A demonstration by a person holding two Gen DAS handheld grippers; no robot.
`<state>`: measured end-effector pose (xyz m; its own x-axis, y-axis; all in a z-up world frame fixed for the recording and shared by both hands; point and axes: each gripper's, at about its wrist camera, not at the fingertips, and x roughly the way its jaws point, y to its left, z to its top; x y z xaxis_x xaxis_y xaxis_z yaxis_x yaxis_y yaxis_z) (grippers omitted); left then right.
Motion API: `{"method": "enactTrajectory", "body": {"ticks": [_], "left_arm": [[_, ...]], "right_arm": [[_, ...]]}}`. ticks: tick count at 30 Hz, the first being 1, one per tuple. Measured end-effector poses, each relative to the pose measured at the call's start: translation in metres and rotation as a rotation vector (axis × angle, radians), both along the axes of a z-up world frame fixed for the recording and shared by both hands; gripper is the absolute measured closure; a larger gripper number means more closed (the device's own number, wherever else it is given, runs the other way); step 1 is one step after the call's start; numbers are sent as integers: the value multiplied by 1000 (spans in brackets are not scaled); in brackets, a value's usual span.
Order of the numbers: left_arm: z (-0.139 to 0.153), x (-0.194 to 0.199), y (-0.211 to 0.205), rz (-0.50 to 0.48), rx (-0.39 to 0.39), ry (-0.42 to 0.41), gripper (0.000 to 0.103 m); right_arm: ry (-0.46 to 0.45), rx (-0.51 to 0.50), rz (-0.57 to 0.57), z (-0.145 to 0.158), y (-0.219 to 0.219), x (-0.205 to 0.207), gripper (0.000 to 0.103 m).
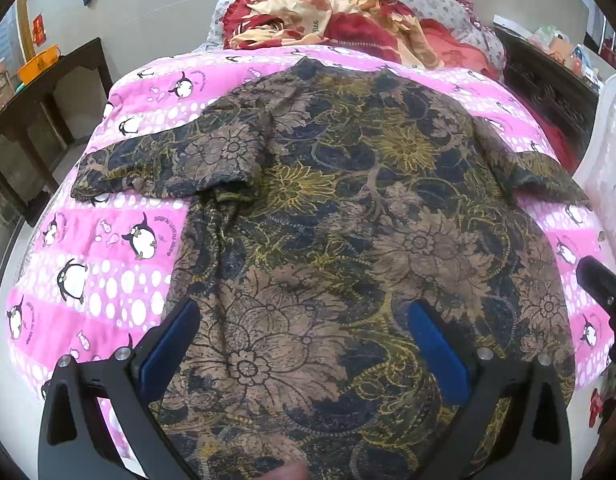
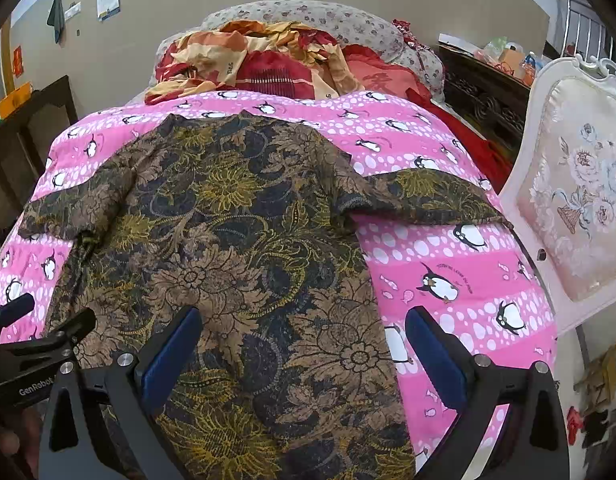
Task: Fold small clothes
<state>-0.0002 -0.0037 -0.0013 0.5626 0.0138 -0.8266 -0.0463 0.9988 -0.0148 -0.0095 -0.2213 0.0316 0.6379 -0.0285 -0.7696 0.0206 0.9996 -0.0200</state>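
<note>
garment: floral top (image 1: 347, 208) in brown, navy and yellow, spread face-down or face-up (cannot tell which) on the pink penguin quilt (image 1: 100, 264); collar end points away from both cameras, hem end lies nearest; both short sleeves stick out sideways
left sleeve: left sleeve (image 1: 160, 164) looks rumpled, with a ridge of creases running down from the armpit along the body's left edge
right sleeve: right sleeve (image 2: 427, 196) lies flatter, out over the quilt toward the white chair (image 2: 579, 200)
left gripper: left gripper (image 1: 304, 344) hovers over the lower middle of the top; blue pads (image 1: 172, 344) well apart; nothing between them; no contact that can be made out
right gripper: right gripper (image 2: 304, 344) is over the top's right edge, jaws spread wide, one pad above cloth and the other above bare quilt; holding nothing
handling: judged thin, light and limp; it should drape and slide on the soft quilt, so a pinch may also catch the bedding beneath; no fragility to worry about
where to hold: likely the hem corners or the side seams near the sleeves, pinching only the top's layers; the creased left side may want smoothing first
progress: no fold made yet, as far as the spread shape shows
background: heap of red and orange bedding (image 1: 327, 12) beyond the collar; dark wooden table (image 1: 40, 120) at left
</note>
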Motion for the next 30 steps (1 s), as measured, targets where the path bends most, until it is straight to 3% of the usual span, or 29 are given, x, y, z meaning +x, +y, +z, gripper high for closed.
{"method": "enactTrajectory", "body": {"ticks": [30], "left_arm": [[-7, 3, 2, 8, -3, 20, 0]], "right_arm": [[31, -9, -9, -12, -4, 0, 0]]}}
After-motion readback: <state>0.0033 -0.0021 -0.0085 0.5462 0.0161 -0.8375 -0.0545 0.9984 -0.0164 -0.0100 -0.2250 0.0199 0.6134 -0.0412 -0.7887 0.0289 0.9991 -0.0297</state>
